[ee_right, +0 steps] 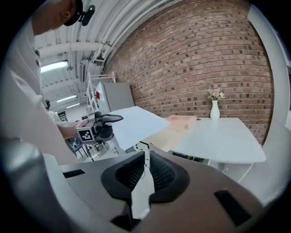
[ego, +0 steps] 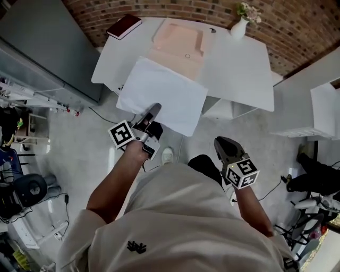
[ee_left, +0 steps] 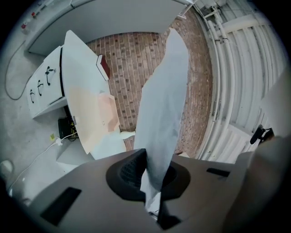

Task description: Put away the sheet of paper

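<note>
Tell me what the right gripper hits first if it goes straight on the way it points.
Probably the sheet of paper held by the left gripper, near its lower edge; the beige folder lies just behind it. Depth is unclear.

This looks like a lab or test studio. A bare brick wall (ego: 175, 13) stands at the far side behind a white table (ego: 239, 69) with a vase (ego: 238, 29). Cables (ego: 101, 114) cross the grey floor (ego: 79, 143), and equipment racks (ego: 21, 95) stand at the left.
</note>
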Tool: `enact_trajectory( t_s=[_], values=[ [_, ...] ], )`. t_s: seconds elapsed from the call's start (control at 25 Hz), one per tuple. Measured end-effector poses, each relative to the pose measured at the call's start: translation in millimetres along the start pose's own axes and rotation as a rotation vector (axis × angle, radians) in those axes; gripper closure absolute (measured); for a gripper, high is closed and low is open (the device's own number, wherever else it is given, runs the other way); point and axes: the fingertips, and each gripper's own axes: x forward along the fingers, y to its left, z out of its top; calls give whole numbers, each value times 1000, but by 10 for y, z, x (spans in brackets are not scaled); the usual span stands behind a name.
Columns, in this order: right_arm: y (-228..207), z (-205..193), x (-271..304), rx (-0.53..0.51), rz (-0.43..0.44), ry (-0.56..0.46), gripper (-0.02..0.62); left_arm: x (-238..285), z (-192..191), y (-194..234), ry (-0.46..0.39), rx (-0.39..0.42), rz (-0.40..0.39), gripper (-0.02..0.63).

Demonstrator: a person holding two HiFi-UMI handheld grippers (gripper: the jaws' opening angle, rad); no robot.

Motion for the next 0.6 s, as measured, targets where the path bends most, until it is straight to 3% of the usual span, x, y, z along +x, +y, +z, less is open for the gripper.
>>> enact_trajectory(
  t_s=[0.12,0.6],
  values=[
    [-129,48,88,-39,5,38,543,238,146,222,-18,-29,20,583],
    [-1509,474,339,-36,40,62,545,1474,585,904,-101,-72,88,583]
  ],
)
